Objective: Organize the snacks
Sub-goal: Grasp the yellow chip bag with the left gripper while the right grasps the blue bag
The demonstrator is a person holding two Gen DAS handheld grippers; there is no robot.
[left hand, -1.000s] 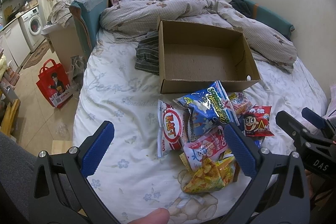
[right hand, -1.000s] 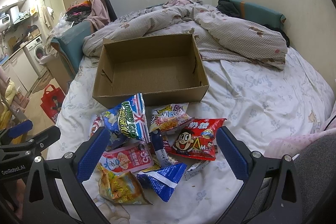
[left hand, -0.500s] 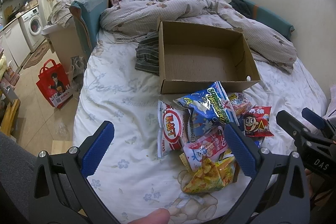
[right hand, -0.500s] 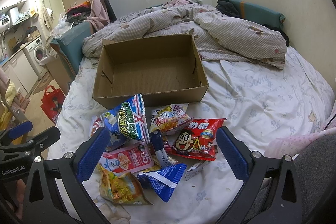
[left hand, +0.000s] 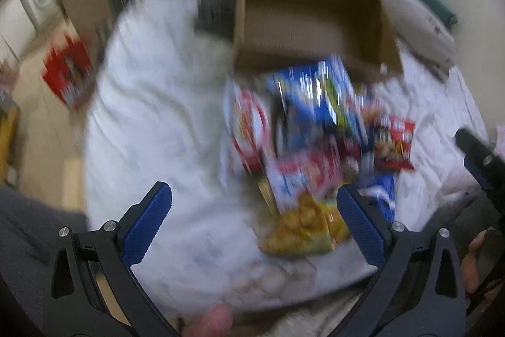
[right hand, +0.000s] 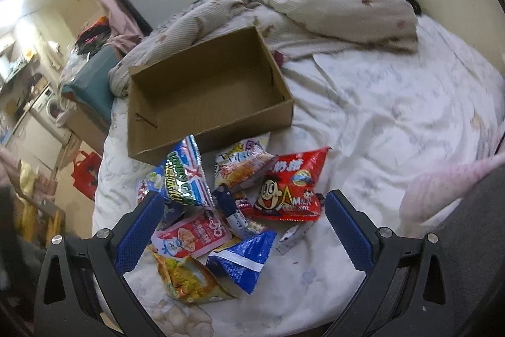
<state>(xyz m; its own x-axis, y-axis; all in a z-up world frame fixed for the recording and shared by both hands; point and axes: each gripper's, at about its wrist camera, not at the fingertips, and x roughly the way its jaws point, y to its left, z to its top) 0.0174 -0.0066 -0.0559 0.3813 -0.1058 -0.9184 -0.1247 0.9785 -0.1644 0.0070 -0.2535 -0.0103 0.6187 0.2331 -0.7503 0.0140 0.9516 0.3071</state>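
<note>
- Both grippers, the left gripper [left hand: 254, 215] and right gripper [right hand: 244, 225], are hanging jaws apart, holding nothing.
- Left view is now blurring: it is swinging toward the snacks [right hand: 227, 204] ahead.
- The cardboard box [right hand: 205, 93] beyond is sitting empty; sorting is only starting.

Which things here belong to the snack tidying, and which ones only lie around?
For the job:
- cardboard box, open, nothing inside
- snack packets piled on the sheet before it
- left claw and right claw, both open

Lying about:
- rumpled quilt
- red bag on the floor
- washing machine
</note>
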